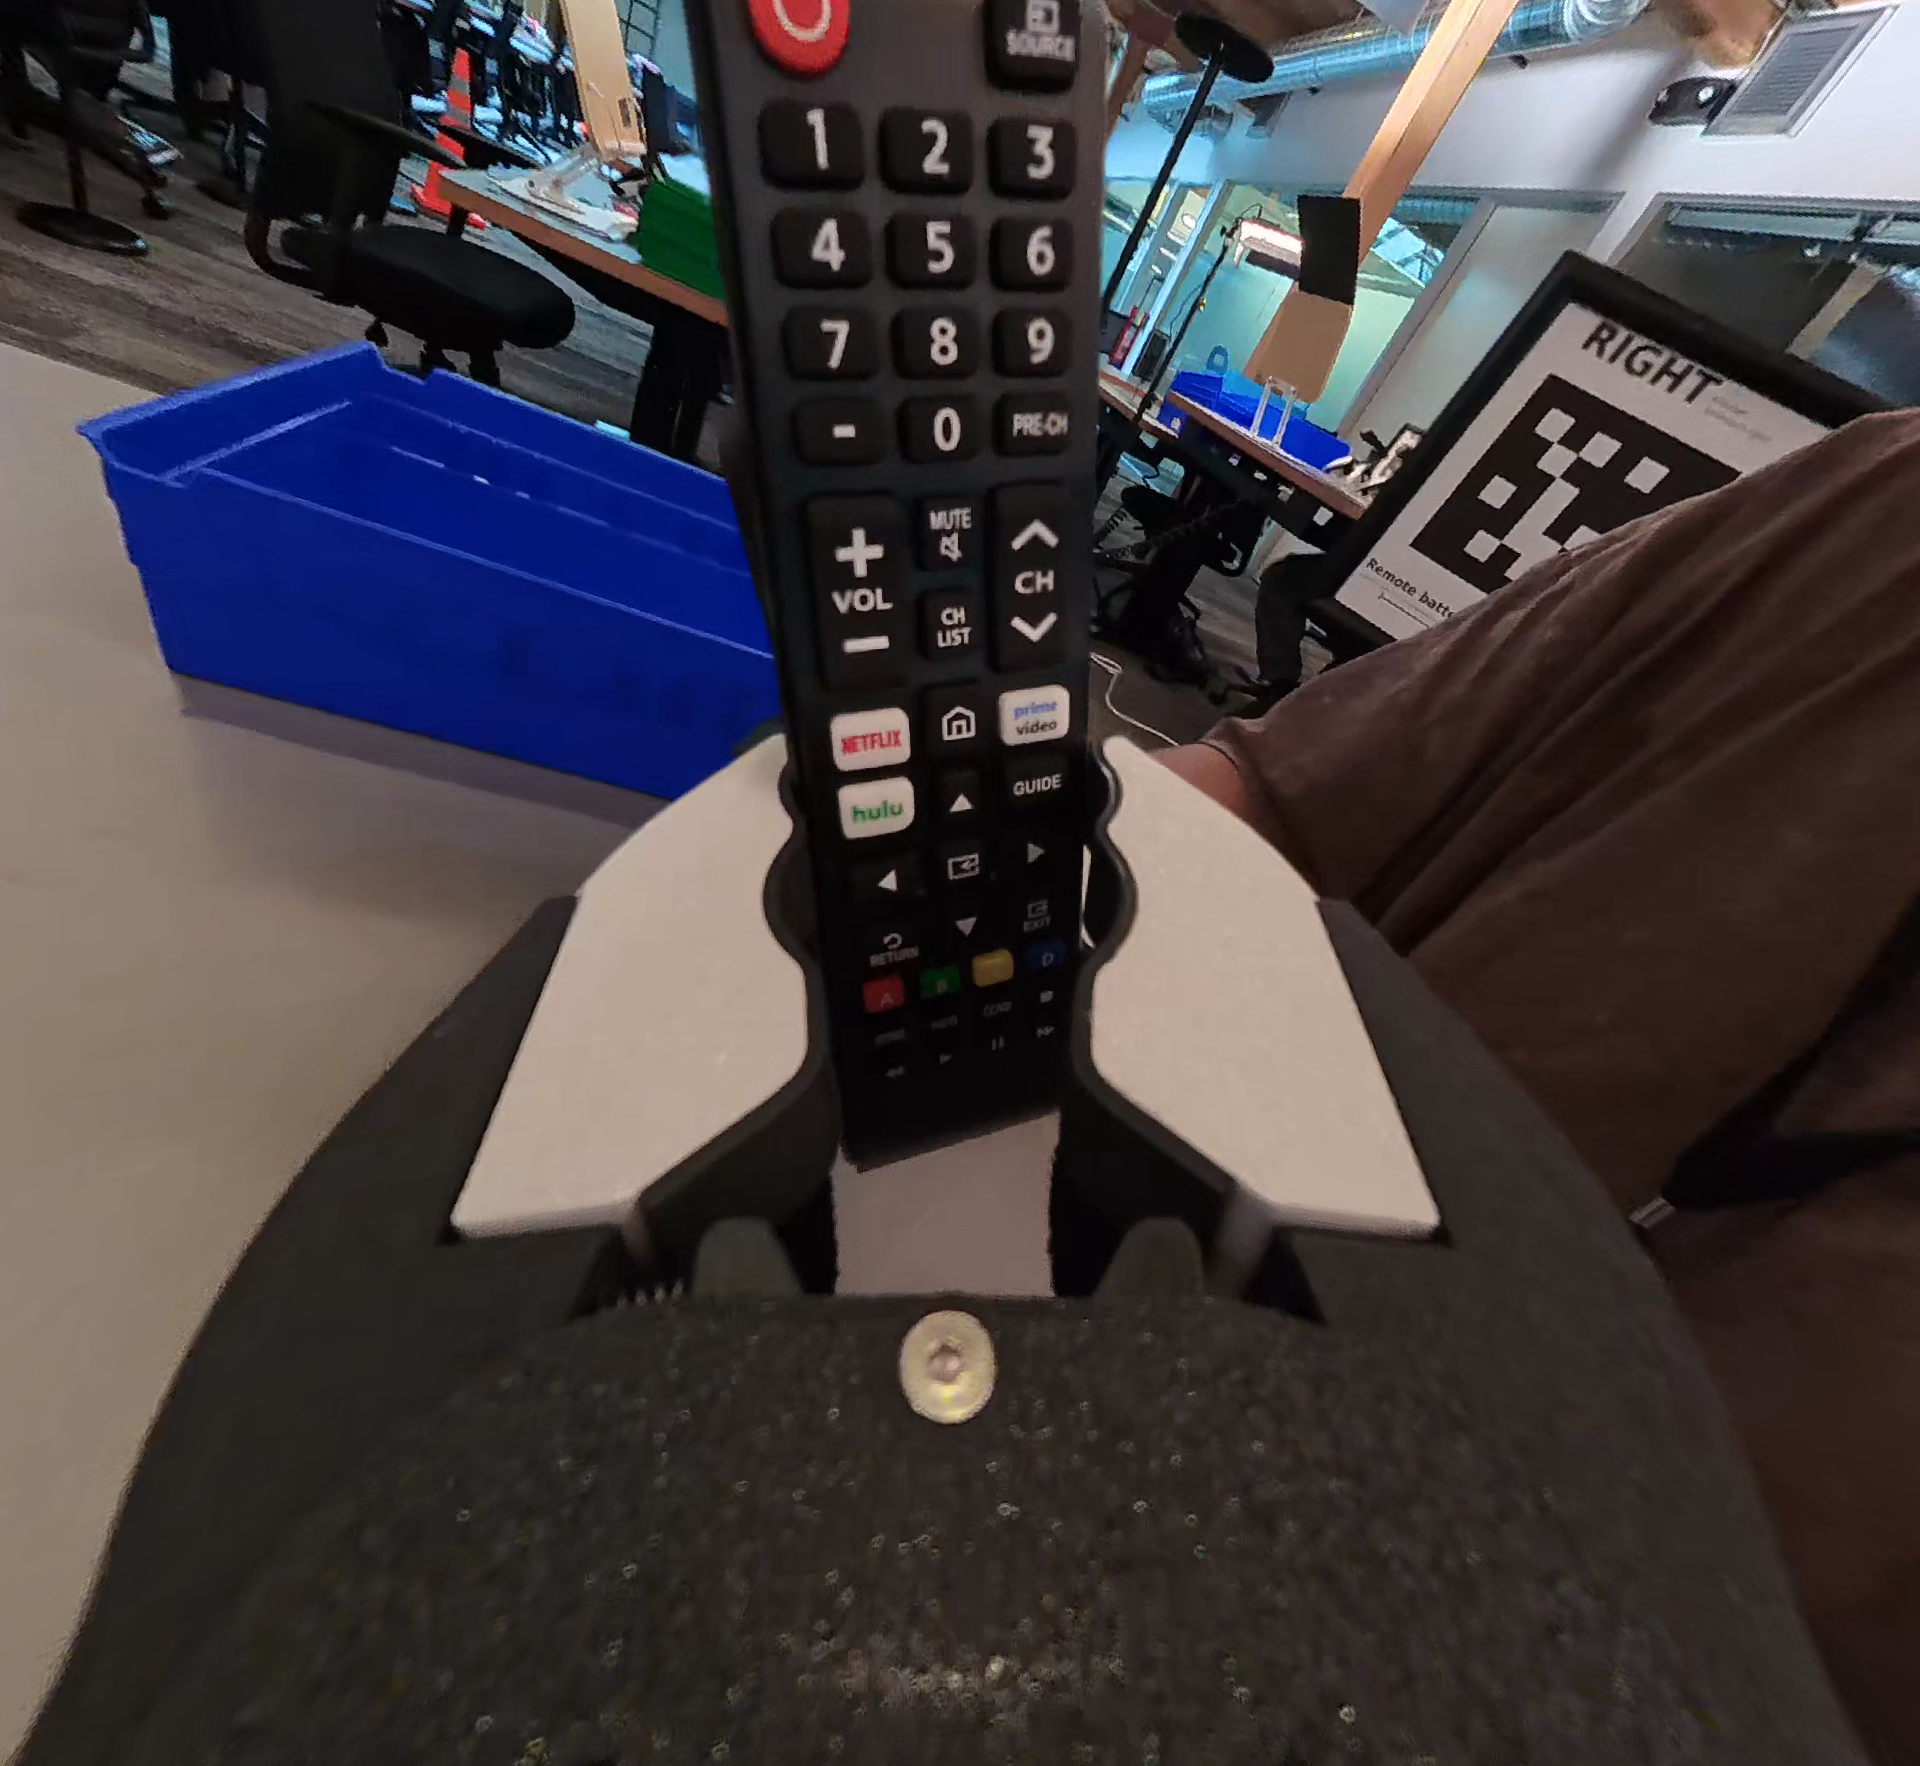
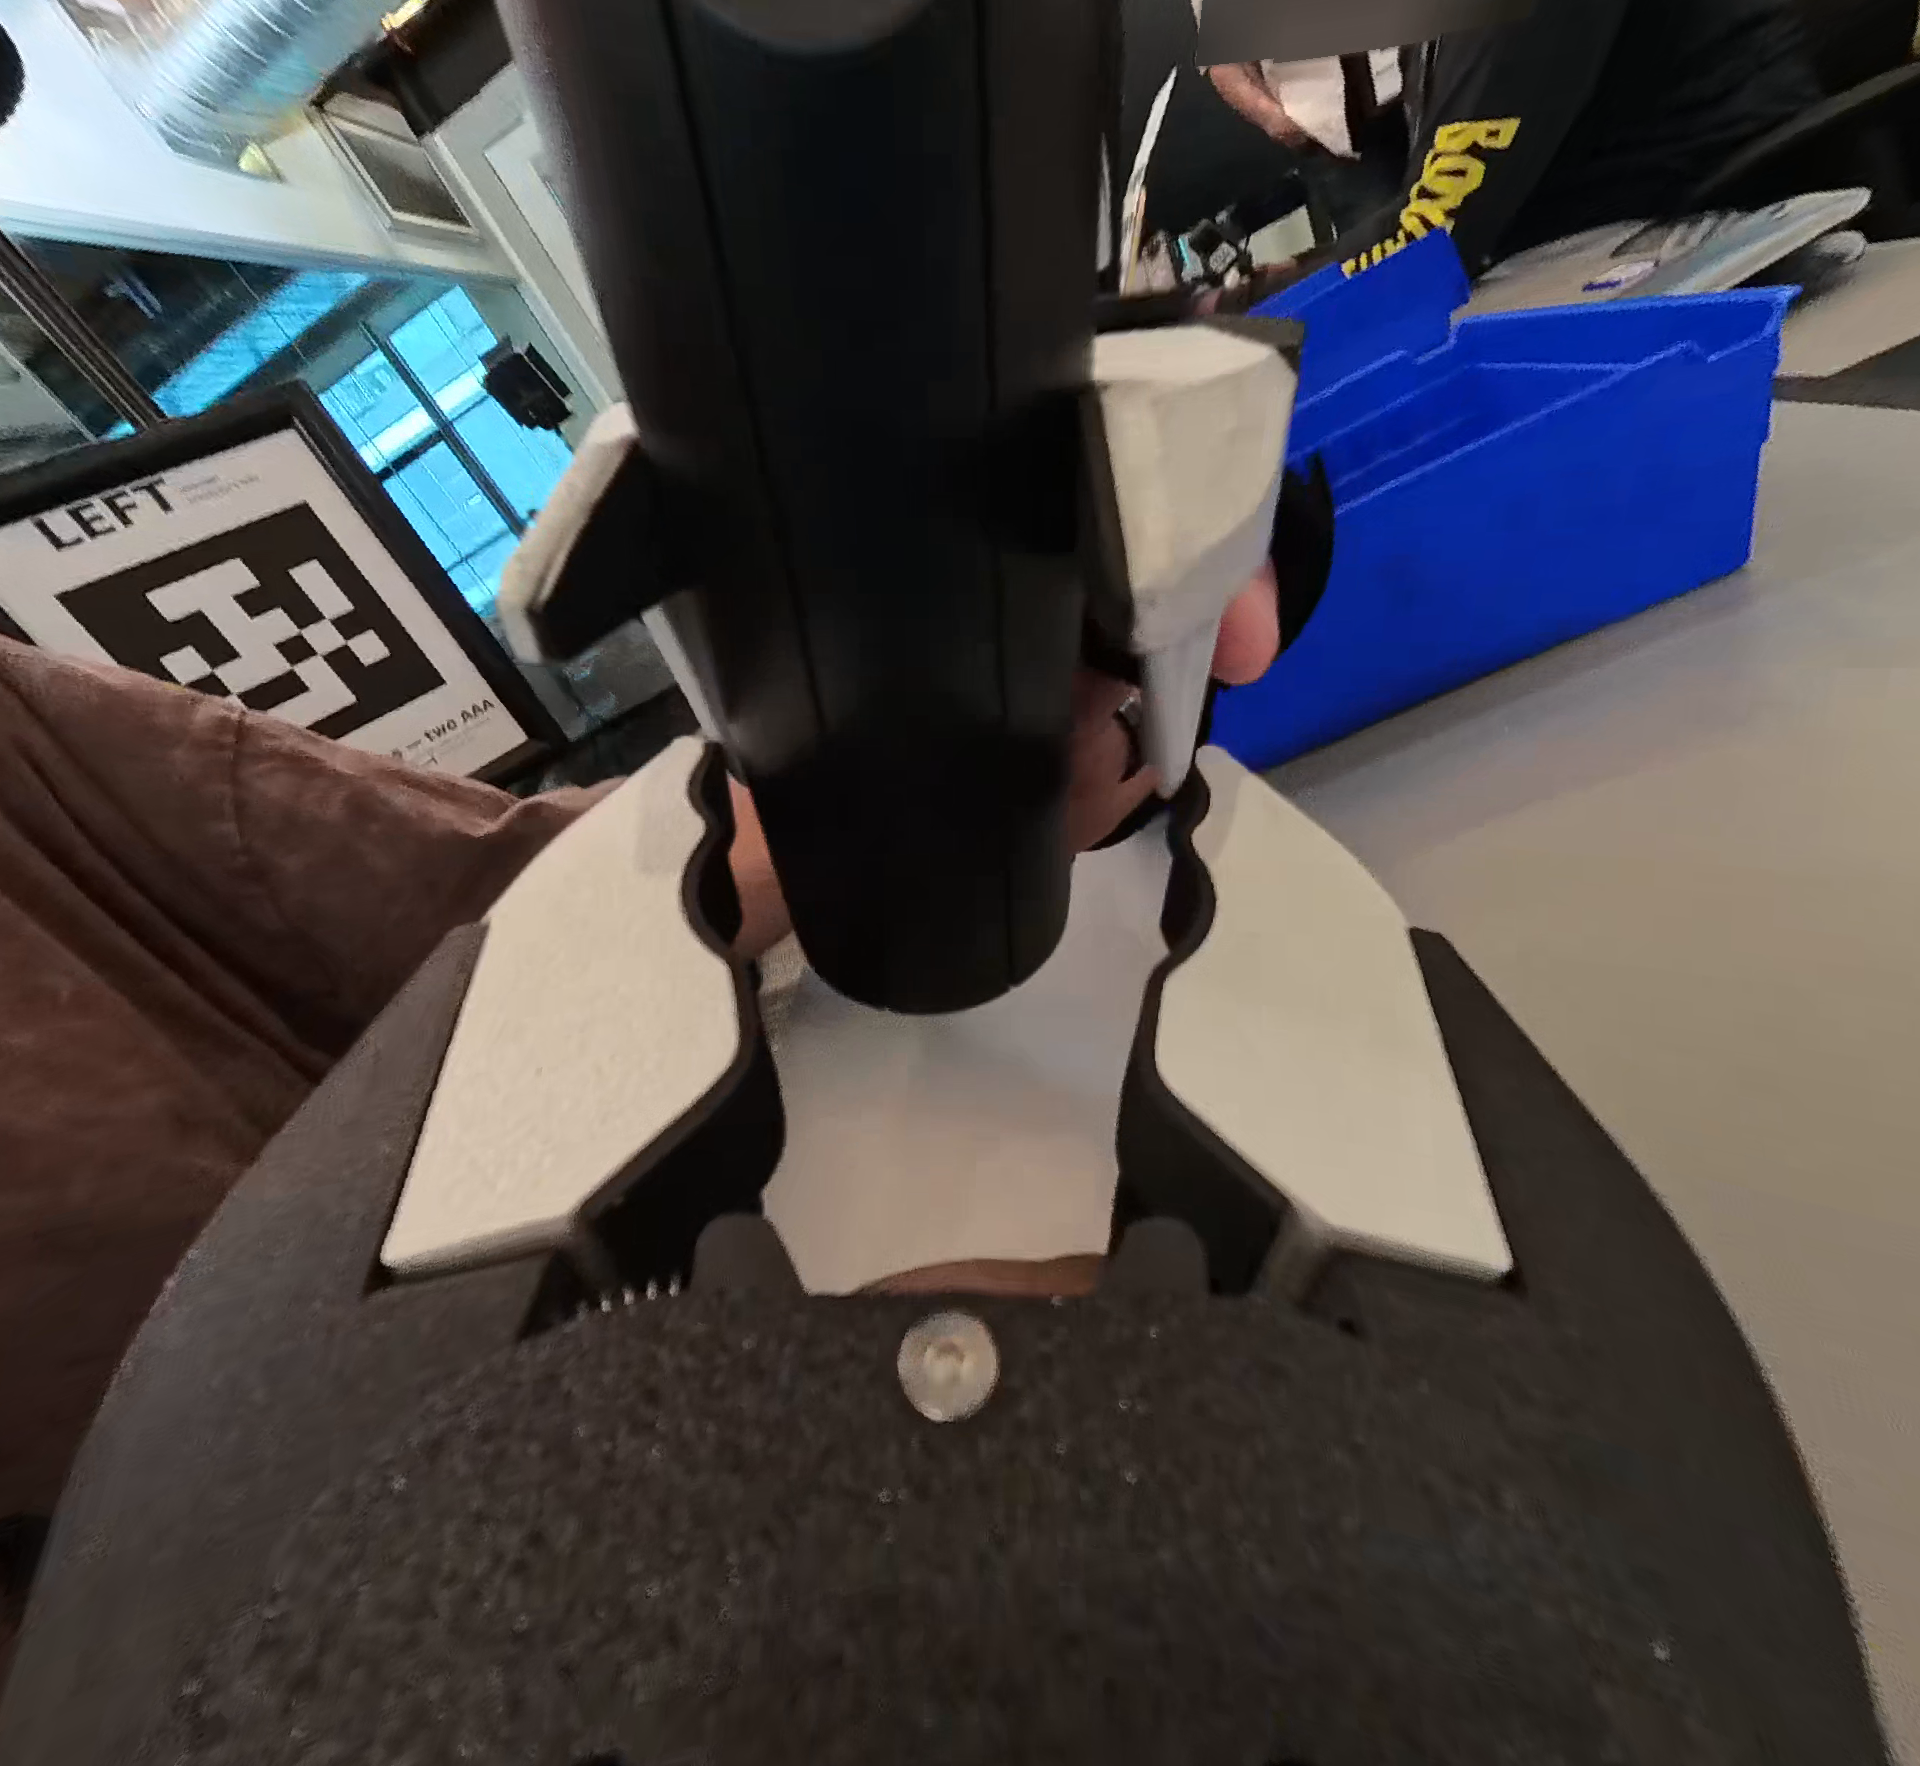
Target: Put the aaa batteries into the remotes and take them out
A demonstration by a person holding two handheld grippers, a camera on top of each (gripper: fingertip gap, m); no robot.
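Observation:
My left gripper [image 1: 948, 760] is shut on the lower part of a black remote [image 1: 925, 366] and holds it upright above the table, button side toward the left wrist camera. In the right wrist view the remote's plain back [image 2: 883, 469] faces me, with the left gripper's white fingers [image 2: 1184, 490] clamped on its sides. My right gripper [image 2: 951, 771] is open. Its jaws stand on either side of the remote's rounded end with gaps on both sides. No batteries show in either view.
A blue plastic bin [image 1: 416, 573] stands on the grey table [image 1: 208, 885]; it also shows at the right of the right wrist view [image 2: 1558, 521]. Framed marker signs [image 1: 1558, 490] [image 2: 239, 615] stand behind. A brown sleeve [image 1: 1558, 833] is close by. A person in black [image 2: 1610, 106] is beyond the bin. The gap from one gripper's tips to the other's is roughly 8 cm.

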